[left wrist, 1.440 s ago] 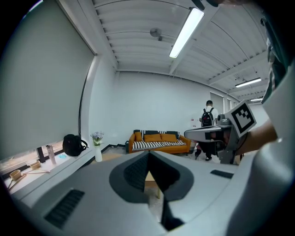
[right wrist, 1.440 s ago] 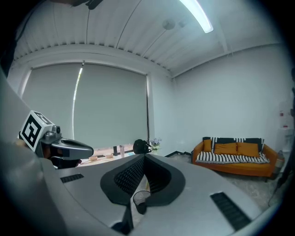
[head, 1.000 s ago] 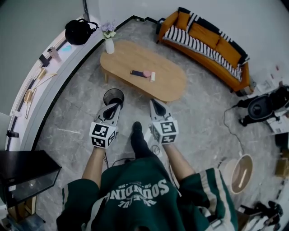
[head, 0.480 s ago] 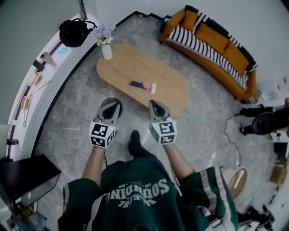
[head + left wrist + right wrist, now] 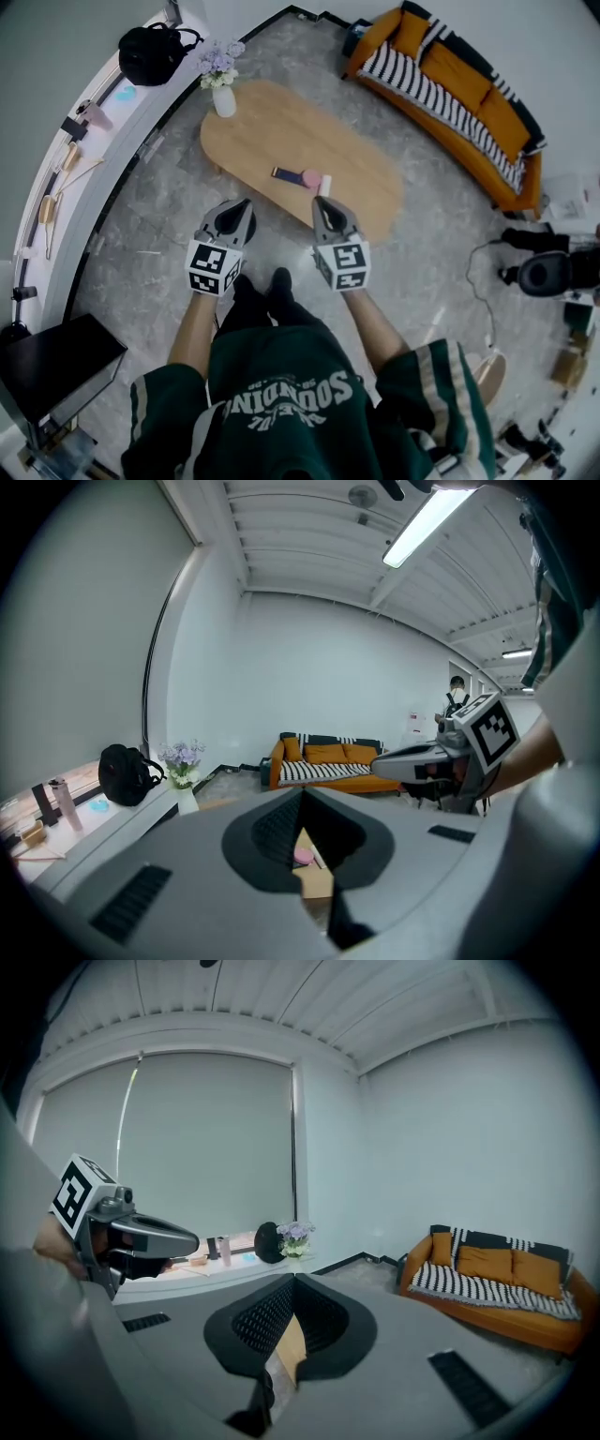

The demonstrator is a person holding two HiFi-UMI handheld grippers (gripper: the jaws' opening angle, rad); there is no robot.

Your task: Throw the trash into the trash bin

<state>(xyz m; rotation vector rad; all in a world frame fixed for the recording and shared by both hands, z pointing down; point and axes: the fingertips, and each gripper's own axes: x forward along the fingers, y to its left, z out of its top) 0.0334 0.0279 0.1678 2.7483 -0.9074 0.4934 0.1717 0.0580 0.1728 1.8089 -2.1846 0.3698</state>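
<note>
On the oval wooden table (image 5: 272, 131) lie a dark strip (image 5: 284, 173), a round pink item (image 5: 308, 177) and a small white piece (image 5: 324, 185). In the head view my left gripper (image 5: 234, 211) is shut and empty off the table's near left edge. It covers most of the black trash bin, whose dark rim (image 5: 250, 217) peeks out beside its tip. My right gripper (image 5: 323, 204) is shut and empty, its tip at the table's near edge just below the white piece. In the left gripper view the pink item (image 5: 303, 857) shows between the closed jaws.
A vase of flowers (image 5: 221, 80) stands on the table's far left end. An orange sofa with a striped throw (image 5: 450, 89) is at the back right. A long white counter (image 5: 84, 159) with a black bag (image 5: 150, 52) runs along the left. Cables and equipment (image 5: 553, 272) lie at the right.
The person has walked towards the table. Both grippers have come up to its near edge, and the left one now covers the trash bin. Both have stayed shut.
</note>
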